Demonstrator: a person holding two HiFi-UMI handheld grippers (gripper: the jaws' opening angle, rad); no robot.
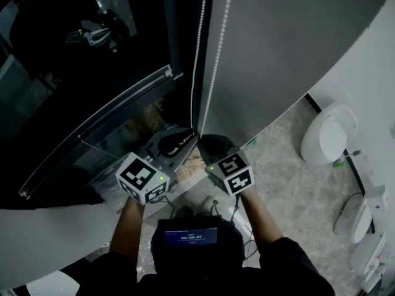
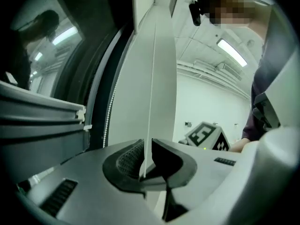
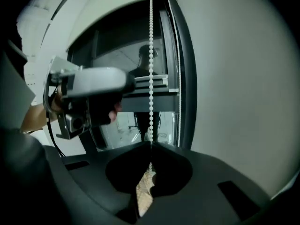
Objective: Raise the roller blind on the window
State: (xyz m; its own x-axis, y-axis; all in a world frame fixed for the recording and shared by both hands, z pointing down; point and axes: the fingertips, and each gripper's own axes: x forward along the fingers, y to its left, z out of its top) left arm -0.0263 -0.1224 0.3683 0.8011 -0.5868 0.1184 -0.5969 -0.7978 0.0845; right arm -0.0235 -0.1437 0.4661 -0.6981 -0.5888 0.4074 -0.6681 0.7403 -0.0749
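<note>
Roller blind (image 1: 290, 48) hangs as a grey sheet just right of the bead chain (image 1: 199, 48) in the head view, its lower edge far down toward the floor (image 1: 290, 184). The dark window (image 1: 92, 60) lies left of the chain. The left gripper (image 1: 184, 140) and the right gripper (image 1: 208, 143) sit side by side at the chain's lower reach, almost touching. In the left gripper view the jaws stand only a narrow slit apart. A thin pale strand, which I take for the chain, runs up through that slit, and the pads do not seem to pinch it, so this gripper looks loose round the chain. In the right gripper view the jaws are closed tight on the chain, whose beads rise straight up from between the pads. The left gripper, held in a hand, shows up and to the left of the chain. This looks like hand-over-hand hauling, with the right gripper on its pull and the left free for a fresh hold. Next, the left jaws likely need to close on the same strand above the right gripper before the right lets go, then pull straight down along the chain.
</note>
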